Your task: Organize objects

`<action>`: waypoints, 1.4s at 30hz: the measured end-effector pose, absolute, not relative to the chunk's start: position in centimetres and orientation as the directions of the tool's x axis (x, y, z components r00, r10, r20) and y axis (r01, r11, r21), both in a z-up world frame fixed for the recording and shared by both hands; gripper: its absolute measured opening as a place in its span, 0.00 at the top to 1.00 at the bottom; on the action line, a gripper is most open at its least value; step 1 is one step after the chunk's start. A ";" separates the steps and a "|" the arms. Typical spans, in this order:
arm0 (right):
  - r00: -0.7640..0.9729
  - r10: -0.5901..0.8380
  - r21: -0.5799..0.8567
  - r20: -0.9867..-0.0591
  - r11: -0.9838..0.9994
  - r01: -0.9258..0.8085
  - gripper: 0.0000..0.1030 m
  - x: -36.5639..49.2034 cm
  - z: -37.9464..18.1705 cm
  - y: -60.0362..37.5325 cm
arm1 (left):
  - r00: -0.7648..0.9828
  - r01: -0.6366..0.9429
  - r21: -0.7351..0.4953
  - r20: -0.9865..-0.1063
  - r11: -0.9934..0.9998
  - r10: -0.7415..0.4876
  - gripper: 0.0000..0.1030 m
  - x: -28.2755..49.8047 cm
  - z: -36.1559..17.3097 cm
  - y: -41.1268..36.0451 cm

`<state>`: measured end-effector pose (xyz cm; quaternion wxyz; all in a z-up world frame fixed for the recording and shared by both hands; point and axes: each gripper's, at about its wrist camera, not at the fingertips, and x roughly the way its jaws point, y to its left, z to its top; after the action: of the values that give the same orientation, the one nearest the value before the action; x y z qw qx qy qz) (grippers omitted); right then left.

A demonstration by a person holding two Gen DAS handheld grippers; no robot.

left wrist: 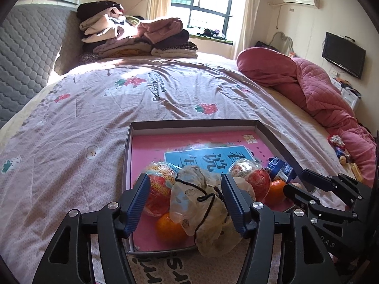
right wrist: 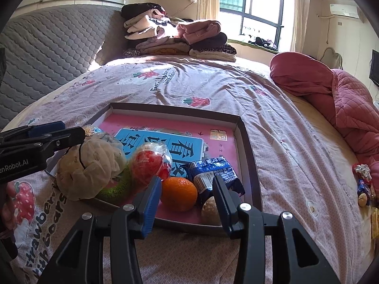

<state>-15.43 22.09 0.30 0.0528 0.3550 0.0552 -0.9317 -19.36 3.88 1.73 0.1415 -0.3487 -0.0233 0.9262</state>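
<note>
Two tools over the tray (left wrist: 267, 130): left tool (left wrist: 184, 203) released, straddling the soft, light drawstring pouch (left wrist: 201, 210) on the tray's near edge, grab mid-bulge; right tool (right wrist: 187, 203) empty near the orange (right wrist: 178, 194)

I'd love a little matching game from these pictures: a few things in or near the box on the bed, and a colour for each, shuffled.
Things:
1. wrapped snack
2. drawstring pouch
3. tangerine
4. quilt

Colours:
a. orange
b. pink-red
c. blue
d. beige

Pairs: 1-c, 2-d, 3-a, 4-b
</note>
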 end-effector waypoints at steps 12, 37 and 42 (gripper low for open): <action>-0.753 -0.048 -0.062 -0.656 -0.991 0.117 0.50 -14.9 1.6 22.4 | -0.721 -0.253 -0.145 -0.630 -0.956 0.287 0.33 -18.3 2.6 4.1; -0.806 -0.040 -0.053 -0.591 -0.995 0.088 0.42 -12.3 6.1 22.7 | -0.768 -0.227 -0.107 -0.592 -0.968 0.246 0.24 -14.6 6.6 3.5; -0.818 -0.046 -0.044 -0.573 -0.995 0.087 0.40 -11.2 7.1 22.8 | -0.779 -0.215 -0.101 -0.582 -0.971 0.233 0.24 -13.1 7.7 3.5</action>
<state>-11.16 22.81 7.09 0.0350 0.2995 0.0340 -0.9528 -13.09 3.55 7.71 0.1186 -0.3105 -0.0146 0.9430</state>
